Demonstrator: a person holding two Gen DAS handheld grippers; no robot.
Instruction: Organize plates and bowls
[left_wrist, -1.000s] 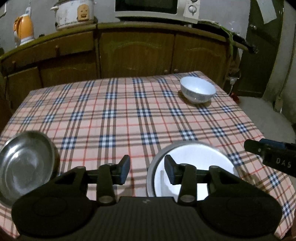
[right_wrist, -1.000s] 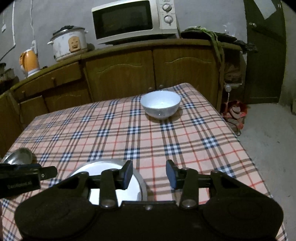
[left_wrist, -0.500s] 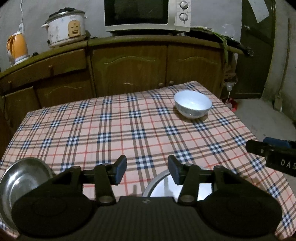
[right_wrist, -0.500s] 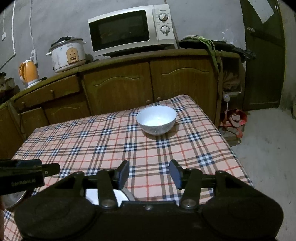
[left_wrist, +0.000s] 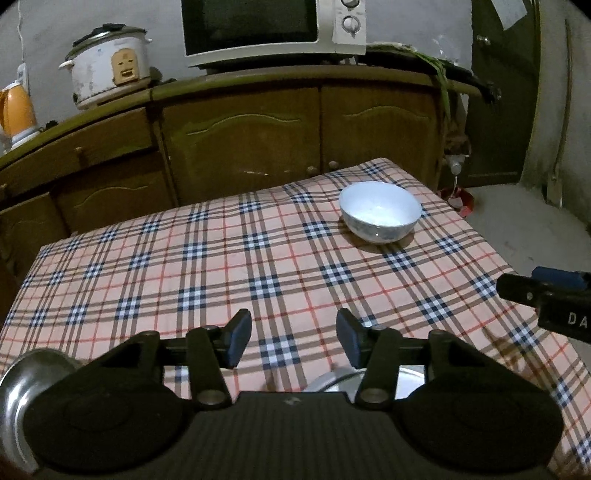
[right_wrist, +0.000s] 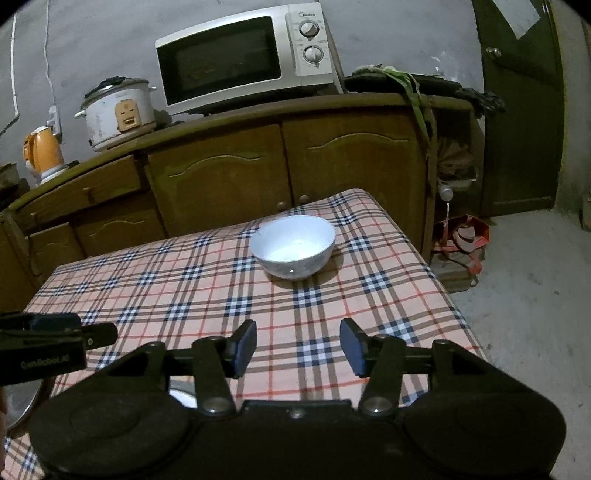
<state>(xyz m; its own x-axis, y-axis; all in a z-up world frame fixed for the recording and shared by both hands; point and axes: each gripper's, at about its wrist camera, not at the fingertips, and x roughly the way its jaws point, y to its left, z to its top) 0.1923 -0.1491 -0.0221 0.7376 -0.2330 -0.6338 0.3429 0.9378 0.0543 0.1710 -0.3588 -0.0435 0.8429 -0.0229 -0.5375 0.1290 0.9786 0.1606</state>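
A white bowl (left_wrist: 380, 212) (right_wrist: 293, 247) stands upright near the far right corner of the plaid-covered table (left_wrist: 184, 266). My left gripper (left_wrist: 293, 343) hovers over the near side of the table, open, with only cloth between its fingers. Just under its right finger a sliver of a white plate (left_wrist: 332, 380) with a metal rim shows. A steel bowl (left_wrist: 18, 387) sits at the near left, half hidden by the gripper body. My right gripper (right_wrist: 298, 347) is open too, with nothing in it, aimed toward the white bowl from well short of it.
Behind the table runs a wooden cabinet (right_wrist: 295, 166) carrying a microwave (right_wrist: 240, 55), a rice cooker (right_wrist: 118, 110) and an orange kettle (right_wrist: 42, 155). Bare floor (right_wrist: 524, 295) and a dark door (right_wrist: 517, 110) lie past the table's right edge.
Both grippers drew back and up from the white plate while their jaws spread wider. The plate slid almost out of sight beneath them, and the far bowl now sits higher in both views.
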